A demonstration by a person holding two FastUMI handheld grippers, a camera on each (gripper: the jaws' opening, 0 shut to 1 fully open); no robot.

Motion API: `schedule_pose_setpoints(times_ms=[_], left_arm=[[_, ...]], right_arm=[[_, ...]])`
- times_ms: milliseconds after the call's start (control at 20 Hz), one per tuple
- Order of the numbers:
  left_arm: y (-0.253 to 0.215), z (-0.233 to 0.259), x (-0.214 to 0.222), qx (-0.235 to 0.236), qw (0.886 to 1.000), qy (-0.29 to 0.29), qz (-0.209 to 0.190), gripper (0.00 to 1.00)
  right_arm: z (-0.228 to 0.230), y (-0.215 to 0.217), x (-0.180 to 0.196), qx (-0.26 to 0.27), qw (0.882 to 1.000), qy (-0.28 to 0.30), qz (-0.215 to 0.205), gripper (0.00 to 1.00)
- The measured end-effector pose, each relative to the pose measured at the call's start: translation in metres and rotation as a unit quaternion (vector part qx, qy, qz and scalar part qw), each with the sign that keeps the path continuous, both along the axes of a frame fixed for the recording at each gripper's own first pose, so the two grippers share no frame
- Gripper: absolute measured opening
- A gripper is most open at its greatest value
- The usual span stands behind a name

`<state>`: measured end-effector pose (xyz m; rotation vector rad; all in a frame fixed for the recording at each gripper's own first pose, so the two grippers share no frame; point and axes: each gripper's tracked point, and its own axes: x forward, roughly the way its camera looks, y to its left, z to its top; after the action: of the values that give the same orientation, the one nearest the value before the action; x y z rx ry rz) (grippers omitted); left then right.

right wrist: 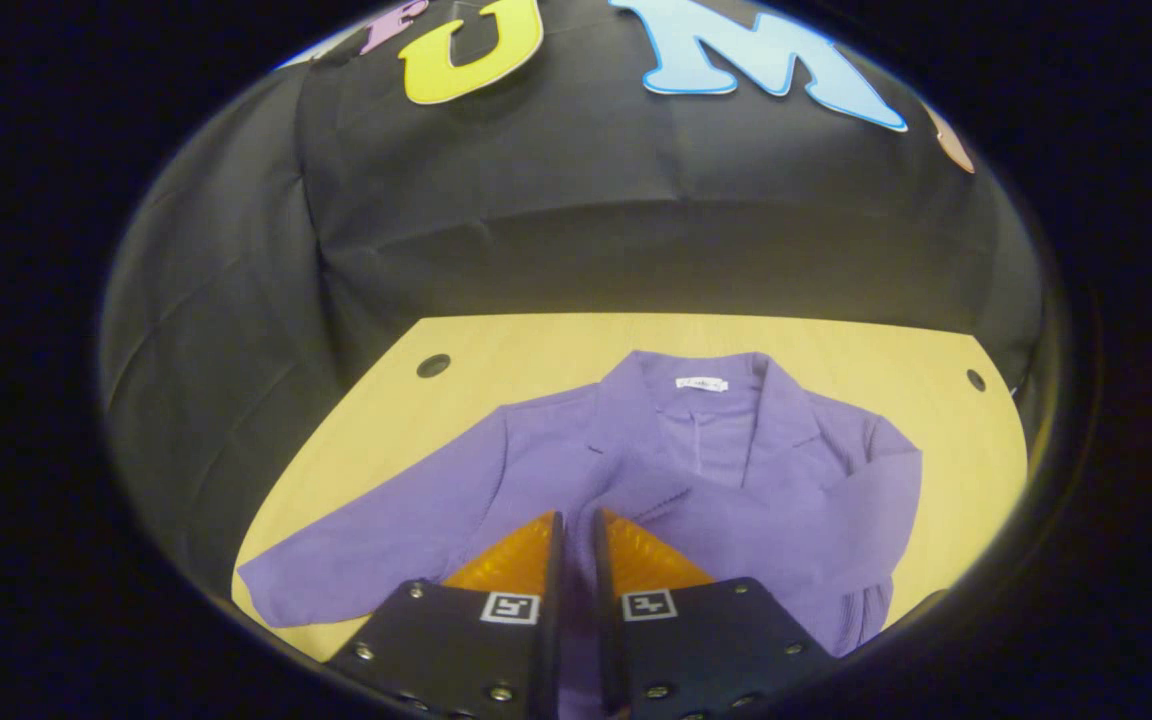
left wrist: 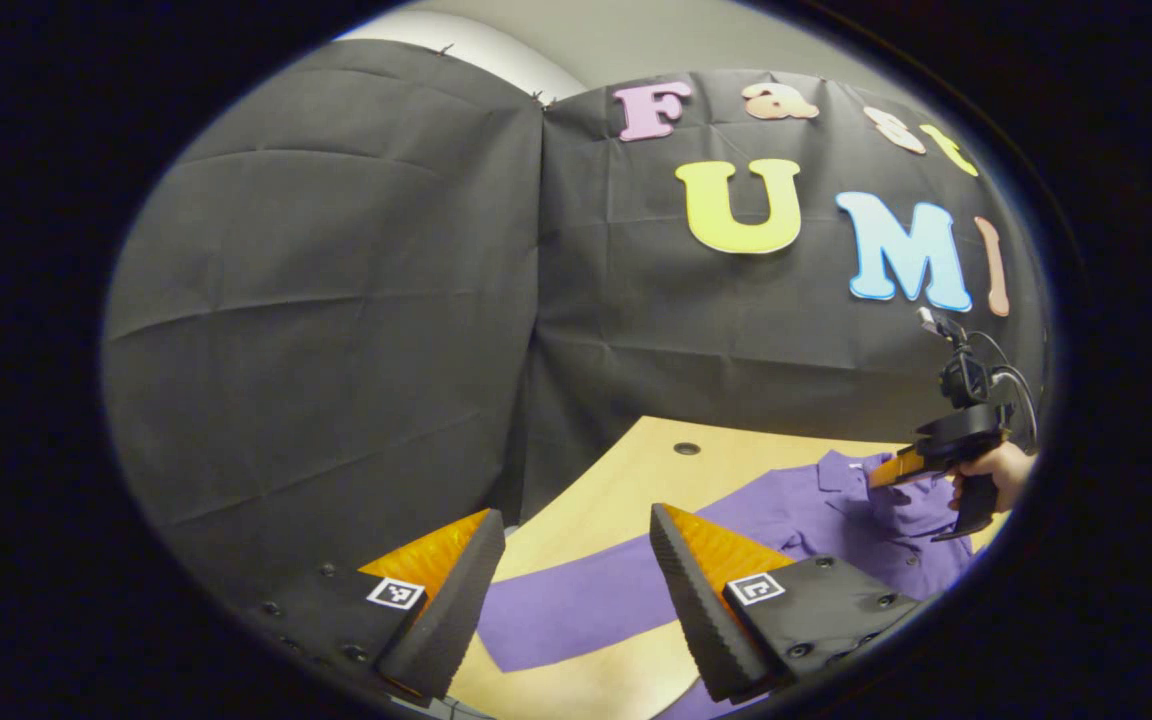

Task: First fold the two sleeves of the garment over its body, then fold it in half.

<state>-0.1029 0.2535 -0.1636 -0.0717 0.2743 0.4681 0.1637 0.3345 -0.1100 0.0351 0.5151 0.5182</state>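
A purple collared garment (right wrist: 726,440) lies face up on the wooden table (right wrist: 536,350). One sleeve (right wrist: 376,550) stretches flat out to the side. The other sleeve (right wrist: 866,500) is drawn across the body toward my right gripper (right wrist: 579,515), whose fingers stand nearly together with purple cloth pinched between them. In the left gripper view, my left gripper (left wrist: 576,520) hangs open above the outstretched sleeve (left wrist: 586,600) with nothing between its fingers. Farther off, a hand (left wrist: 1011,470) holds the right gripper (left wrist: 886,475) over the garment's collar area.
Black cloth walls close in the table at the back and side. Small round holes (right wrist: 433,365) (right wrist: 976,380) mark the table's far corners. Bare wood (left wrist: 636,470) lies between the garment and the wall.
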Motion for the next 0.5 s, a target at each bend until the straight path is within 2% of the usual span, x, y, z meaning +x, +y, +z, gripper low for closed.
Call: schedule_pose_setpoints(times_ms=[100, 150, 200, 250, 300, 350, 400, 500], left_arm=[[0.001, -0.007, 0.000, -0.008, 1.000, 0.002, 0.005, 0.94], [0.001, -0.011, -0.001, -0.010, 1.000, 0.003, 0.008, 0.94], [0.003, -0.014, -0.001, -0.011, 1.000, 0.003, 0.011, 0.94], [0.005, -0.017, 0.000, -0.011, 1.000, 0.004, 0.014, 0.94], [0.007, -0.020, -0.001, -0.010, 1.000, 0.004, 0.016, 0.94], [0.009, -0.023, -0.001, -0.010, 1.000, 0.007, 0.019, 0.94], [0.014, -0.030, -0.002, -0.009, 1.000, 0.011, 0.025, 0.94], [0.026, -0.048, -0.005, -0.010, 0.999, 0.024, 0.036, 0.94]], right_arm=[[0.006, -0.002, -0.005, -0.006, 1.000, -0.012, 0.000, 0.42], [0.010, -0.001, -0.008, -0.008, 1.000, -0.020, 0.003, 0.60], [0.012, -0.004, -0.011, -0.014, 0.999, -0.030, 0.004, 0.69], [0.015, -0.007, -0.013, -0.024, 0.999, -0.041, 0.003, 0.88], [0.017, -0.010, -0.017, -0.034, 0.998, -0.050, 0.004, 0.90], [0.020, -0.011, -0.022, -0.039, 0.998, -0.057, 0.008, 0.85], [0.023, -0.012, -0.028, -0.041, 0.997, -0.062, 0.012, 0.91], [0.033, -0.016, -0.040, -0.041, 0.996, -0.076, 0.014, 0.90]])
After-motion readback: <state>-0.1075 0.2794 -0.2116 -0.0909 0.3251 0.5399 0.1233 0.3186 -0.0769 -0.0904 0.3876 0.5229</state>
